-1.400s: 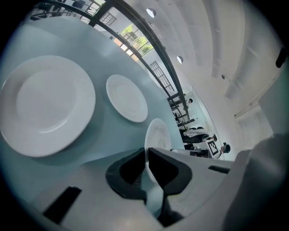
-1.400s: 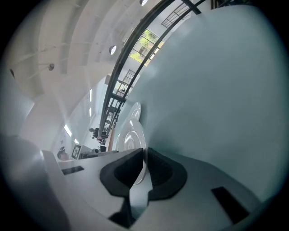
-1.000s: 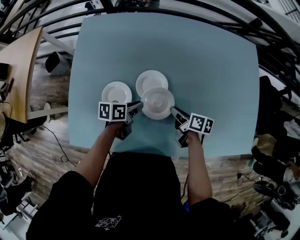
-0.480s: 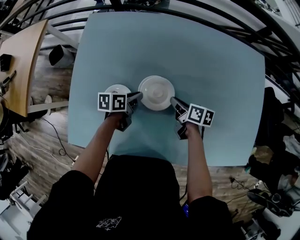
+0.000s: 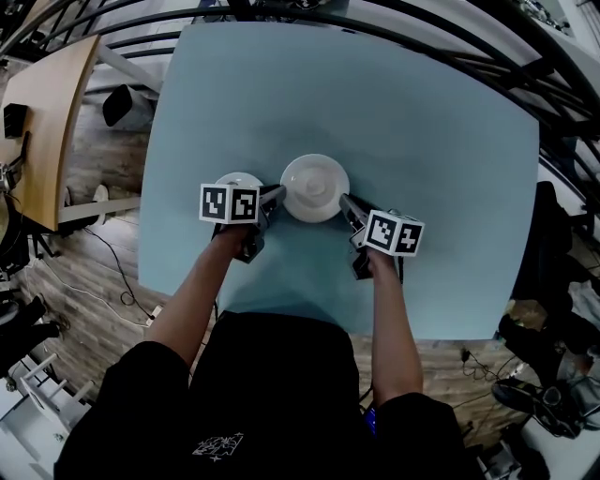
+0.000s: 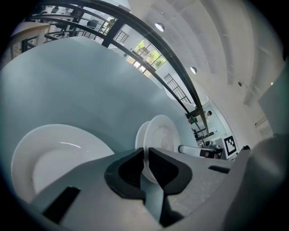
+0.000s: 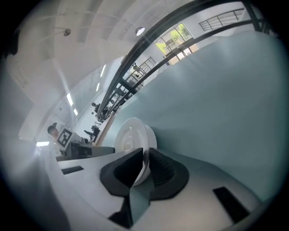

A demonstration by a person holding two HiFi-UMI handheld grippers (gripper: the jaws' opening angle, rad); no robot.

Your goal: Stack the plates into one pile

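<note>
A white plate [image 5: 314,187] is over the middle of the pale blue table [image 5: 422,112], held by its rim from both sides. My left gripper [image 5: 278,194] is shut on its left rim and my right gripper [image 5: 344,201] is shut on its right rim. In the left gripper view the held plate [image 6: 163,134] sits directly over a second white plate [image 6: 141,137], which it almost wholly covers; I cannot tell if they touch. The right gripper view shows the held plate [image 7: 131,137] edge-on between the jaws. A third white plate [image 5: 234,179] lies to the left, partly hidden behind the left gripper's marker cube.
The table's near edge [image 5: 309,323] runs just in front of the person's body. A wooden table [image 5: 42,131] stands off to the left on the plank floor. Dark railings [image 5: 450,28] curve round the far side.
The held plate has moved away from me and now covers the far plate that stood uncovered a second ago. Both grippers went with it, still shut on its rim.
</note>
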